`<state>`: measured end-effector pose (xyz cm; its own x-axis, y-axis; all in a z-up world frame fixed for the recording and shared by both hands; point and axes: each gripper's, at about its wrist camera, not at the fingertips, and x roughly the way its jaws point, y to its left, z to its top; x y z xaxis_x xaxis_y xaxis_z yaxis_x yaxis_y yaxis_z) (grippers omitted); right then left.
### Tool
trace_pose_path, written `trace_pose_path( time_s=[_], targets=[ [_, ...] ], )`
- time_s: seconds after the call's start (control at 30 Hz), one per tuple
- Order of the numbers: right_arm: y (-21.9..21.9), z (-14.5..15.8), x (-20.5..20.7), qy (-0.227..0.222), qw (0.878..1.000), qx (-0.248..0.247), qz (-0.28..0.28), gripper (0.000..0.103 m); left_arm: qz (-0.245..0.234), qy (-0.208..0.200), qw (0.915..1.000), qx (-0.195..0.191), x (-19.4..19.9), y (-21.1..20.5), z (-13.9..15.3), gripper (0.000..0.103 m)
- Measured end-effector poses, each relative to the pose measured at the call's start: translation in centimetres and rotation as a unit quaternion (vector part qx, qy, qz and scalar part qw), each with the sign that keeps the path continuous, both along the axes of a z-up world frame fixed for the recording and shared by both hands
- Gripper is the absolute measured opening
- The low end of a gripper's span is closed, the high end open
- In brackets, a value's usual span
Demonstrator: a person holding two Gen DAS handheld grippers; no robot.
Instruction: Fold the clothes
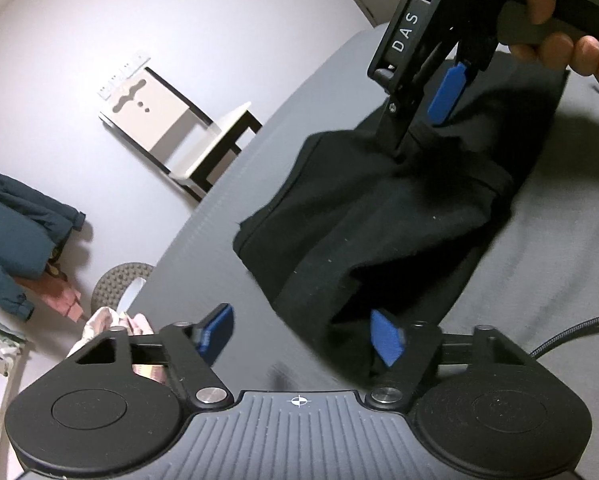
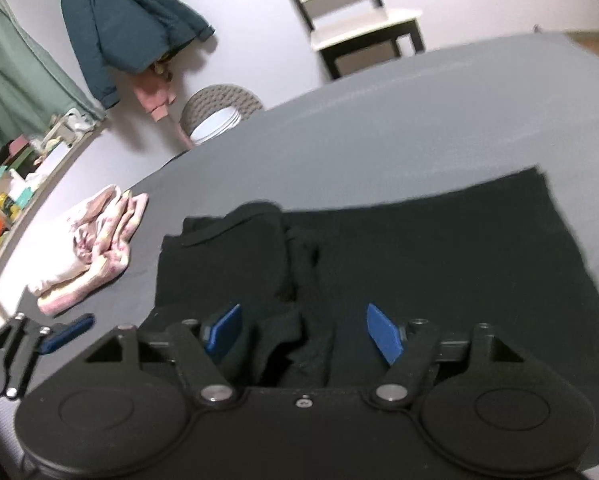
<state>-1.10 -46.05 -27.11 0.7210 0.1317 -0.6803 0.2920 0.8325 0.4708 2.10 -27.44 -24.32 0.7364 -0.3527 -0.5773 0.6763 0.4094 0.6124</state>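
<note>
grey bedding (image 2: 379, 120) covers a wide bed in a pale-walled room, and the black garment (image 2: 419, 248) lies spread across it, partly gathered, with a thick fold bunched up along its middle. the right hand-held gripper (image 2: 301, 332) hangs low over the near edge of the cloth with its blue fingers (image 2: 383, 334) set wide, a ridge of black fabric rising between them but not pinched; in the left wrist view the same tool comes down from above, a person's hand (image 1: 555, 12) on its grip, its tips at a crease near the garment's far end. the left hand-held gripper (image 1: 301, 338) also stands wide apart at a corner of the cloth, one blue finger (image 1: 385, 336) touching or just over the dark edge, holding nothing that can be made out. both tools sit at the fabric's edges most likely because a fold wants two corners taken together, though whether this bunched layer is a fold already made or one about to be smoothed cannot be told. beside the garment lies a pink and white bundle of cloth (image 2: 95, 248), close enough to crowd a sweep to that side. beyond the bed are a white chair (image 2: 363, 12), a teal jacket (image 2: 123, 20) hung on the wall, and a round woven stool (image 2: 219, 108), all well clear.
</note>
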Motion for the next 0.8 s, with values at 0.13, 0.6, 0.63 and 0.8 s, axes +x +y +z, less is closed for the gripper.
trace_pose_path(
  time_s=[0.13,0.6,0.63,0.8],
  targets=[
    [0.7,-0.8,1.1,-0.008,0.999,-0.035,0.013,0.021,-0.026,-0.012,0.9992,0.028,-0.6,0.0,-0.8,0.045],
    [-0.2,-0.7,0.7,-0.003,0.999,-0.045,0.024,0.033,-0.131,-0.073,0.9808,0.125,-3.5,0.6,-3.2,0.017],
    [-0.4,-0.5,0.6,-0.007,0.999,-0.038,0.022,0.054,-0.131,-0.078,0.9804,0.125,-3.7,0.7,-3.1,0.019],
    [-2.4,0.5,1.2,-0.028,1.000,-0.002,0.007,0.063,-0.147,-0.118,0.9732,0.132,-4.8,1.2,-3.2,0.031]
  ],
)
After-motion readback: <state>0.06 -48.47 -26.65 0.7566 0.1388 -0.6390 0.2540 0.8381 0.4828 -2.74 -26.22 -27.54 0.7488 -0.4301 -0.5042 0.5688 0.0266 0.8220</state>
